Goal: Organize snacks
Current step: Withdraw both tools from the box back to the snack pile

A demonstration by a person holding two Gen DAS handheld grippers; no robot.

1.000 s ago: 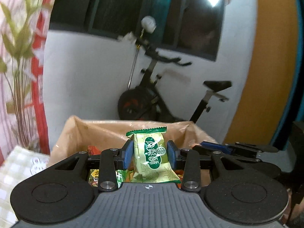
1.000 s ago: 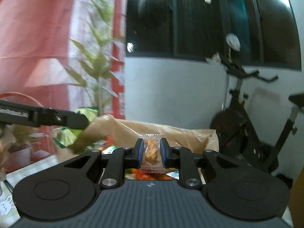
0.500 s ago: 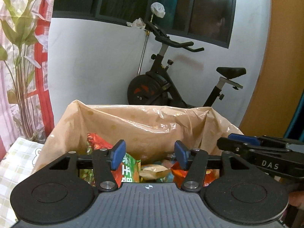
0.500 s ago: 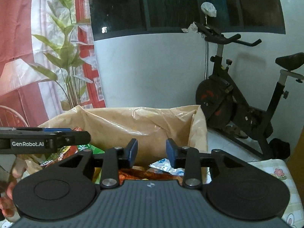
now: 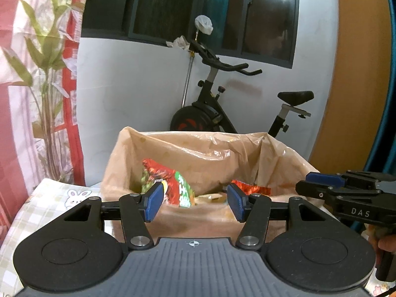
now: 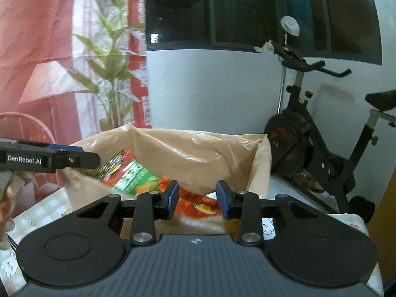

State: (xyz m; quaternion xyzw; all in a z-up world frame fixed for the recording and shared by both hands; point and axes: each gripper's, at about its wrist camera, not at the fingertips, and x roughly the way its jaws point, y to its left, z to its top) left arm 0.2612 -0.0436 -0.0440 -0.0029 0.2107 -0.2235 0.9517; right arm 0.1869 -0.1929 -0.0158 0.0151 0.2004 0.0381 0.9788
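Clearly both claws were released and empty: the left gripper [image 5: 195, 204] and right gripper [image 6: 197, 200] hung just before the lined box [image 5: 210, 148], where the snacks [image 5: 173, 185] lay. Best practice: back away level, avoiding snagging the liner.

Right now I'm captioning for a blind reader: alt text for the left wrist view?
The left gripper is open and empty before a bag-lined box of snack packets. The right gripper reaches in from the right; an exercise bike stands behind.
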